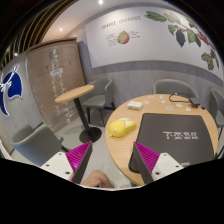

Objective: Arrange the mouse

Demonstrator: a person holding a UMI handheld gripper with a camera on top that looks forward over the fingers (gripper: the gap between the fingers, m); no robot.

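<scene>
A cafe-like room seen from above a round wooden desk [150, 105]. At far left a wall carries a blue-and-white logo [10, 88], with a grey chair [38, 143] below it. Next comes a tall round bar table [76, 95] on a black pedestal, a grey chair [98, 95] just behind it. The jaws [111, 160] stand wide apart with nothing held between them, their magenta pads [77, 158] facing inward, and part of a hand [97, 179] shows below them. Beyond the gap, a yellow mouse [120, 127] rests on the desk's near-left edge, just left of a black mouse mat [177, 135] with white lettering. A small object [182, 98] lies at the desk's far side, too small to identify. A wall mural of leaves and fruit [150, 35] spans the background
</scene>
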